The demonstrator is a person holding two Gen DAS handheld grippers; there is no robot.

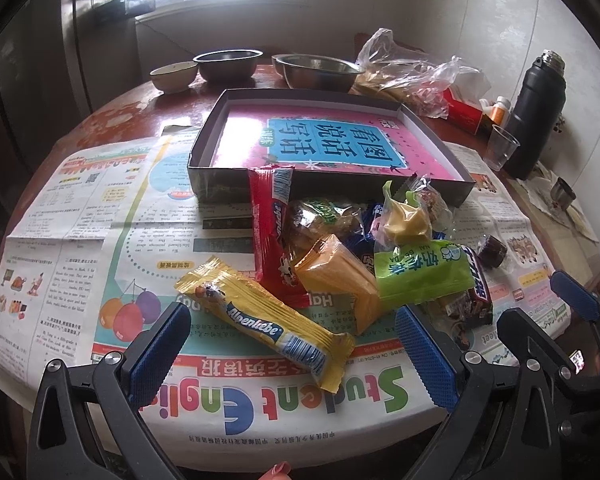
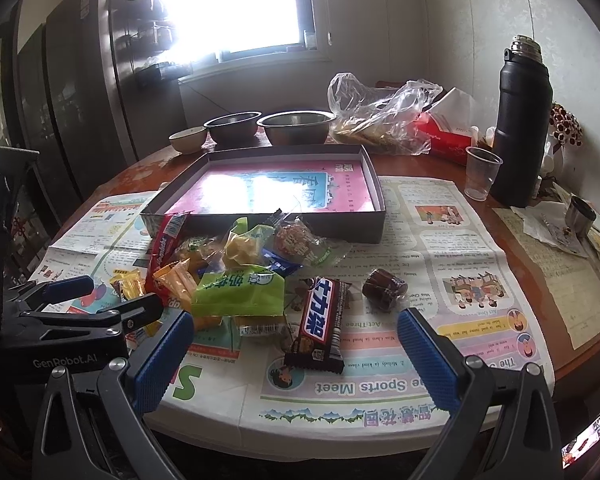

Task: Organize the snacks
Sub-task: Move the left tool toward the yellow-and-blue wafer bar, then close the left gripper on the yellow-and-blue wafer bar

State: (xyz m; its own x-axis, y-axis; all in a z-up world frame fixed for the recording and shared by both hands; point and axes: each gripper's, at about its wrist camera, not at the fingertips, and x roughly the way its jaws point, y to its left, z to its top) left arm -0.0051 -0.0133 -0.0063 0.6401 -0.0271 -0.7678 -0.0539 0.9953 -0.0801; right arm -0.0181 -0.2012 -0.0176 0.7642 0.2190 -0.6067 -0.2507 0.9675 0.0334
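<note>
My left gripper (image 1: 292,344) hangs released at the near edge of the newspaper-covered round table (image 1: 112,112), its blue pads either side of the long yellow Alpenliebe candy pack (image 1: 268,326) without touching it. Right of that lies the snack pile: red candy stick (image 1: 270,232), orange wafer packet (image 1: 340,276), green milk-candy pouch (image 1: 422,272). Beyond sits the shallow dark cardboard box with pink lining (image 1: 320,136). My right gripper (image 2: 296,344) is spread wide around the brown Snickers bar (image 2: 320,326), not pinching it.

Far across the table (image 2: 428,168) I saw three bowls (image 2: 296,126), a crumpled plastic bag (image 2: 380,112), and at far right a black flask (image 2: 524,128) beside a clear cup (image 2: 482,174).
</note>
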